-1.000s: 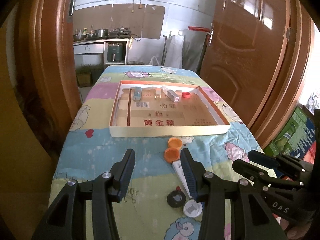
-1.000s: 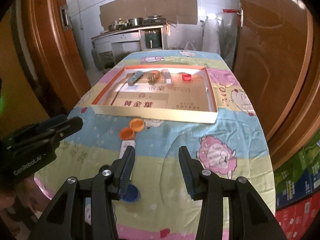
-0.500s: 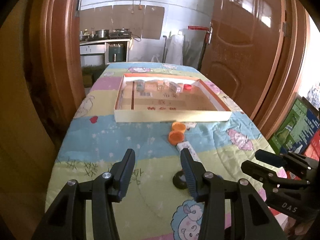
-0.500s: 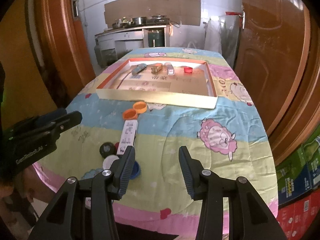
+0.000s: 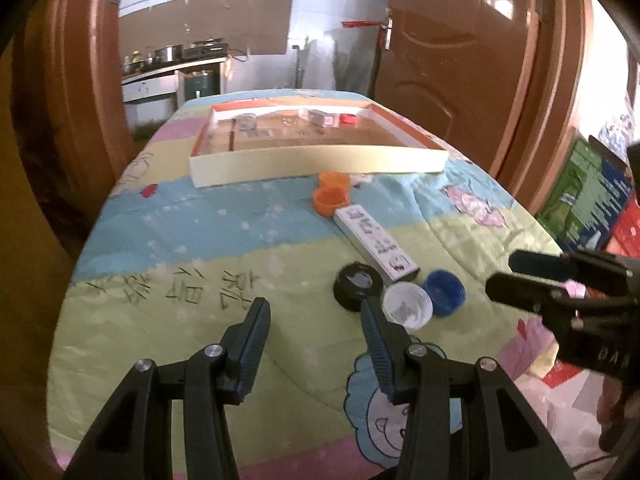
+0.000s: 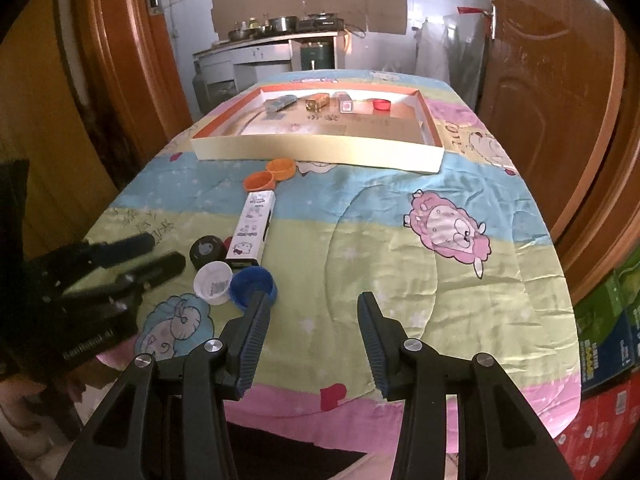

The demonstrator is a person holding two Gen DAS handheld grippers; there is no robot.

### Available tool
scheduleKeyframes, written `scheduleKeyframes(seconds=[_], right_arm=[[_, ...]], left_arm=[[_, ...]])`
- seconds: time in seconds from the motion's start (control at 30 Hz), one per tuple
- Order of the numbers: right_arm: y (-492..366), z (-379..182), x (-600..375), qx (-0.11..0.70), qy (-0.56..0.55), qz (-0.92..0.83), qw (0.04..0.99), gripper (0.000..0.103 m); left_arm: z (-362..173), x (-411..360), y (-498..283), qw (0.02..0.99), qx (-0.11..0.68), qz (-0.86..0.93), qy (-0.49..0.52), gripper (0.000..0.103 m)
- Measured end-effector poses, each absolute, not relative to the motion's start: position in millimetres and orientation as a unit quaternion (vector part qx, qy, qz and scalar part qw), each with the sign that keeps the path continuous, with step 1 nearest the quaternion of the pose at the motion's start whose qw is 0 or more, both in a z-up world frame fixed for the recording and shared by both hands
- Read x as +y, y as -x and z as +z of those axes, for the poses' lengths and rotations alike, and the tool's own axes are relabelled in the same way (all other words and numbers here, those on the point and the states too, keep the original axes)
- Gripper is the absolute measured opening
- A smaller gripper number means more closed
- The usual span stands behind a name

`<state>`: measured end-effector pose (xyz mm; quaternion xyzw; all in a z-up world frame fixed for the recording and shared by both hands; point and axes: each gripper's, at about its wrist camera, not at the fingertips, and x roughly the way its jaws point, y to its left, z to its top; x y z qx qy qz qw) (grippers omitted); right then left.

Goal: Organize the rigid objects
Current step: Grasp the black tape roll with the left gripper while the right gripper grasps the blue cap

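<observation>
On the patterned cloth lie two orange caps point(image 5: 331, 194) point(image 6: 270, 174), a long white box point(image 5: 374, 238) point(image 6: 253, 226), a black cap point(image 5: 357, 280) point(image 6: 207, 251), a white cap point(image 5: 407, 307) point(image 6: 213, 281) and a blue cap point(image 5: 445, 291) point(image 6: 252, 287). A shallow cardboard tray point(image 5: 316, 164) point(image 6: 320, 154) farther back holds several small items, a red cap point(image 6: 381, 104) among them. My left gripper point(image 5: 312, 324) point(image 6: 158, 252) hovers open just left of the black cap. My right gripper point(image 6: 310, 318) point(image 5: 520, 276) is open near the table's front, right of the blue cap. Neither holds anything.
Wooden doors point(image 6: 560, 100) flank the table on both sides. Stacked green and red cartons point(image 6: 608, 344) stand on the floor to the right. A kitchen counter with pots point(image 6: 280, 30) lies beyond the table. The cloth to the right of the caps is bare.
Both views have drawn back and sunk: the tray looks farther off and the caps near the front edge have come into full sight. Both grippers' jaws look unchanged.
</observation>
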<state>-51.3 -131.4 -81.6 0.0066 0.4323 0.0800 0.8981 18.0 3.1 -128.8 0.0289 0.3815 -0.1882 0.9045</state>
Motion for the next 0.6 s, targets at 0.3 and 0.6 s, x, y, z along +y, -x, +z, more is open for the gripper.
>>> scheduleKeyframes(seconds=[0.3,0.6], right_arm=[[49.0,-87.6,-133.7,0.44,-0.012,0.08,0.894,0.047],[46.1,-93.4,-136.4,0.446,-0.015,0.078,0.892,0.047]], left_arm=[[-134.6,-11.3,-27.3,0.901,0.378,-0.202,-0.061,0.047],[-137.4,-26.4,-39.9,0.904,0.364,-0.214,-0.072,0.042]])
